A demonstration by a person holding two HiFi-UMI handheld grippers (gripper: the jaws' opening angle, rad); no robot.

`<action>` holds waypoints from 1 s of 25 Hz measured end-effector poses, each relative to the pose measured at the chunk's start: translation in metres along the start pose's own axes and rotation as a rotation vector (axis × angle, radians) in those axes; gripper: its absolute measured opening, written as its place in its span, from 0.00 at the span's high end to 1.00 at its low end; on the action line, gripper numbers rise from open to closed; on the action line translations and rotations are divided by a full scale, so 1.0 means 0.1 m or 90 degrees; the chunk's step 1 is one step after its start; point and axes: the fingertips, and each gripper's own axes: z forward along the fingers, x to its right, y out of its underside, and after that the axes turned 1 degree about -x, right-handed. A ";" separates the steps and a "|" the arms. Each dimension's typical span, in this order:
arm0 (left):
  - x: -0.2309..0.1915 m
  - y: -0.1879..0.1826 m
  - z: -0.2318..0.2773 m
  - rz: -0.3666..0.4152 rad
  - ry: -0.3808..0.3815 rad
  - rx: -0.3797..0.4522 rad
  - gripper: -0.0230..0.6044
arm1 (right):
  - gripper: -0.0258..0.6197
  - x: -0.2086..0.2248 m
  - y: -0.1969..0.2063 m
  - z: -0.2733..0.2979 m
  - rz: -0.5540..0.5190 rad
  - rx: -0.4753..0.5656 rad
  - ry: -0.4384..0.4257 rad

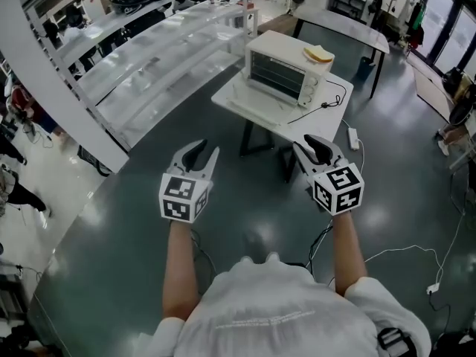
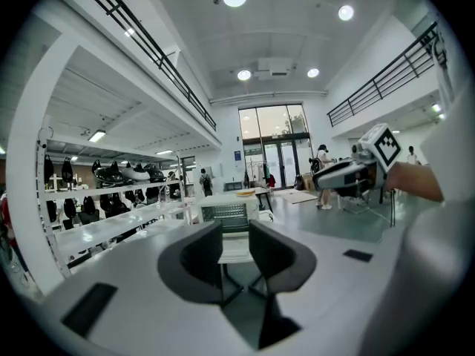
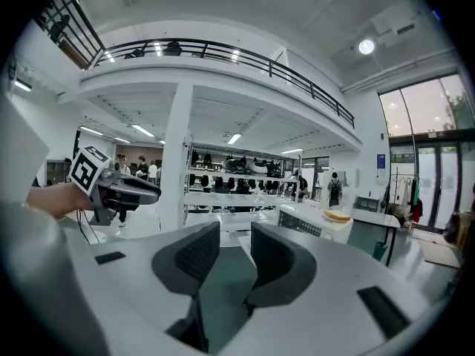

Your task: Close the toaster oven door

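Toaster oven [image 1: 286, 69] on table [image 1: 227, 97], bread [image 1: 318, 53] atop | shelving [image 1: 149, 58] beside | left hand-held gripper [image 1: 204, 149], right hand-held gripper [image 1: 312, 146]: jaws apart, empty

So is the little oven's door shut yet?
Not yet: the toaster oven door seems to lie open, so nothing is done. Nothing is in hand: the left gripper and right gripper are open, empty, short of the table. Left: reach it, swing the door up.

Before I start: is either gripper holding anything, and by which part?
Nothing is held: the left gripper and right gripper are both open and empty.
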 end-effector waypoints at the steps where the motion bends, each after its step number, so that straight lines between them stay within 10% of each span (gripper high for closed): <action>1: -0.03 0.02 -0.01 0.002 -0.001 -0.002 0.78 | 0.77 -0.02 0.01 0.03 0.002 0.001 -0.002; 25: -1.31 0.31 1.10 -0.016 -0.003 -0.047 0.78 | 0.77 0.43 0.02 1.71 0.044 -0.023 -0.008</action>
